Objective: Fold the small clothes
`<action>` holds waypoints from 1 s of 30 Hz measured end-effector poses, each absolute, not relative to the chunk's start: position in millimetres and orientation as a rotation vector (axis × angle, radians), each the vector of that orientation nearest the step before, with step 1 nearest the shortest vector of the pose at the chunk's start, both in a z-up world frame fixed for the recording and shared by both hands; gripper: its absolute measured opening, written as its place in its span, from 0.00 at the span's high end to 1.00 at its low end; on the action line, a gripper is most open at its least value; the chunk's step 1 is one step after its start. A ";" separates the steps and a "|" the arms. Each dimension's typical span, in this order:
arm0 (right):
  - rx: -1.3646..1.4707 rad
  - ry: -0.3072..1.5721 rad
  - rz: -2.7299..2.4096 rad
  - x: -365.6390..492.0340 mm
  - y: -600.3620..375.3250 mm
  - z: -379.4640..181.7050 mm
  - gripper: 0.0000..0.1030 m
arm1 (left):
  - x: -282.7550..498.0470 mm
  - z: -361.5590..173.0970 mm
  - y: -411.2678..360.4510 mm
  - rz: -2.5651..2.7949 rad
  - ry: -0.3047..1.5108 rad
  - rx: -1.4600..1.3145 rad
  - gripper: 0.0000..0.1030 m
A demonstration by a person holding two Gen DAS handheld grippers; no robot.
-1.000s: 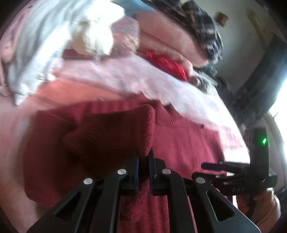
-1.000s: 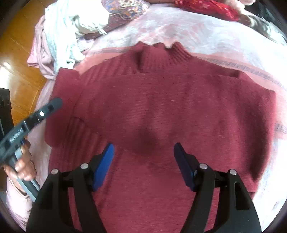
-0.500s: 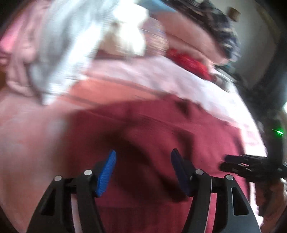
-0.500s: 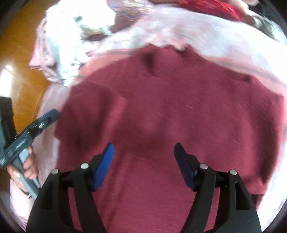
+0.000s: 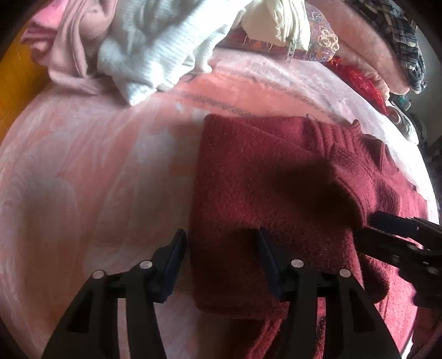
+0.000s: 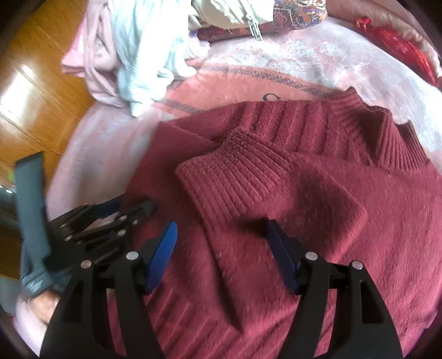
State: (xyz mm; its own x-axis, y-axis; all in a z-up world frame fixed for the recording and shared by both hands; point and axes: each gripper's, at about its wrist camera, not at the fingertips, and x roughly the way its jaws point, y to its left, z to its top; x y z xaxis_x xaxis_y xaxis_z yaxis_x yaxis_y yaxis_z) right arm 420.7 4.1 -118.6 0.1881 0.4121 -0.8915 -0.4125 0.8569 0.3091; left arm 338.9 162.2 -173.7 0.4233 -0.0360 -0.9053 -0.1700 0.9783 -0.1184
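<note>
On the pink blanket (image 5: 110,171), a dark red knitted sweater (image 6: 317,215) is laid flat, with its ribbed collar (image 6: 370,129) turned toward the far pile of clothes. One sleeve (image 6: 248,176) is seen folded inward across the body of the garment, its ribbed cuff resting on the chest area just below the collar. The folded side edge of the sweater (image 5: 265,193) is presented as a straight vertical line in the left wrist view.

The left gripper (image 5: 221,256) is held released, its blue-padded fingers (image 5: 176,248) set wide apart; one finger is positioned over the blanket and the other over the sweater, so that the folded edge is straddled. No fabric is grasped. The same tool is seen, blurred, at the lower left of the right wrist view (image 6: 110,218), just beside the sweater edge.

The right gripper (image 6: 223,251) is likewise held spread, with nothing between its blue fingers (image 6: 163,254); it is positioned above the folded sleeve. Whether the fabric is touched cannot be told.

At the far edge of the blanket, a white ribbed garment (image 5: 154,49), a pale pink garment (image 5: 71,41) and a patterned fabric (image 6: 292,13) are piled. A red item (image 6: 400,49) lies to the far right. Wooden flooring (image 6: 33,91) is visible beside the blanket.
</note>
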 end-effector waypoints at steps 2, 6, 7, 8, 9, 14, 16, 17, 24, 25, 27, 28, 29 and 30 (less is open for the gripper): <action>-0.049 1.226 0.535 422.4 3.8 -121.6 0.65 | 339.3 -174.4 161.3 0.095 1.129 -0.197 0.48; 0.103 1.251 0.595 423.9 -25.2 -115.2 0.93 | 340.4 -173.2 156.6 0.114 1.123 -0.167 0.48; 0.105 1.231 0.572 421.6 -40.8 -109.0 0.93 | 339.6 -172.7 155.0 0.119 1.121 -0.155 0.47; 0.102 1.221 0.565 419.0 -47.9 -105.2 0.93 | 339.0 -172.0 153.5 0.126 1.119 -0.145 0.47; 0.105 1.213 0.556 416.0 -58.7 -101.5 0.93 | 339.8 -171.7 152.5 0.132 1.118 -0.140 0.48; 0.110 1.217 0.481 408.6 -125.8 -89.4 0.93 | 342.3 -164.0 142.8 0.157 1.097 -0.110 0.50; 0.137 1.257 0.449 405.7 -155.5 -92.8 0.93 | 345.1 -159.1 139.0 0.156 1.085 -0.118 0.50; 0.150 1.272 0.439 405.9 -161.2 -96.0 0.92 | 346.5 -157.3 136.6 0.154 1.084 -0.118 0.50; 0.244 1.310 0.358 394.8 -227.7 -104.7 0.51 | 347.4 -159.6 132.8 0.171 1.093 -0.108 0.43; 0.289 1.315 0.359 397.8 -234.6 -106.6 0.51 | 345.5 -157.9 134.8 0.174 1.090 -0.109 0.40; 0.359 1.323 0.386 404.0 -238.7 -113.5 0.47 | 341.0 -151.8 140.1 0.193 1.067 -0.115 0.35; 0.371 1.337 0.402 406.2 -236.9 -117.4 0.47 | 339.6 -149.0 142.3 0.199 1.057 -0.118 0.33; 0.369 1.361 0.417 407.0 -232.7 -122.3 0.46 | 338.3 -146.6 144.1 0.204 1.046 -0.121 0.32; 0.353 1.381 0.416 406.6 -226.9 -129.4 0.46 | 337.1 -143.9 145.7 0.211 1.033 -0.121 0.31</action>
State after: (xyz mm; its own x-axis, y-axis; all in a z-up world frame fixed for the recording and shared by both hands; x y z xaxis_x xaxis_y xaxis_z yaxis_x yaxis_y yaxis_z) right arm 406.6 -226.9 -129.4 0.1372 0.4808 -0.8660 -0.0770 0.8768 0.4746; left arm 337.1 145.7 -143.9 0.4949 0.1165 -0.8611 -0.2301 0.9732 -0.0006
